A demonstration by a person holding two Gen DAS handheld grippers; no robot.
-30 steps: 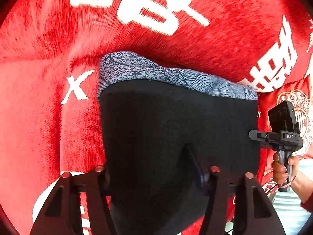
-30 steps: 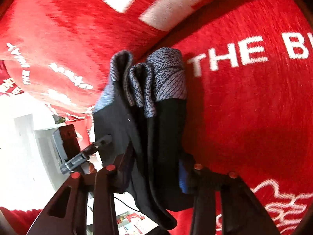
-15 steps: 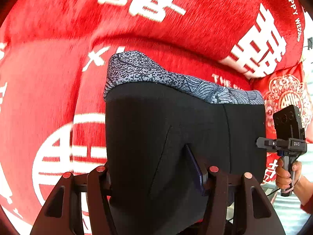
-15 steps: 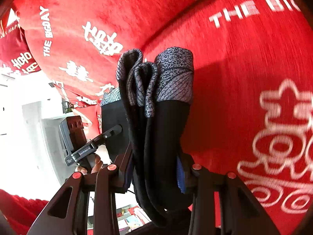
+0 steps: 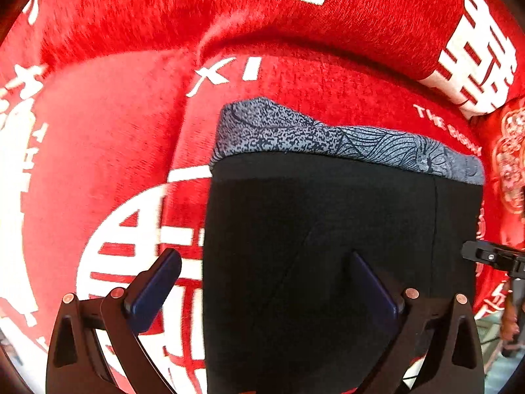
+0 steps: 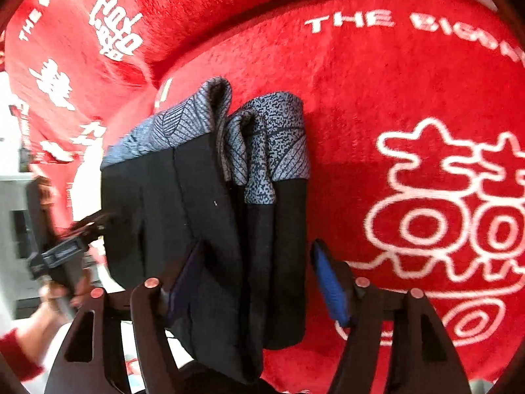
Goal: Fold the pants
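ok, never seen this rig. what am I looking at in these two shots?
There is no robot. A person holds a two-finger gripper in each hand, and each has a wide-angle camera looking along its fingers. One picture comes from the left gripper, the other from the right gripper. Both look at folded black pants with a grey patterned waistband, lying on a red blanket with white print. Both grippers' jaws stand open around the pants, so neither is pinching the cloth.
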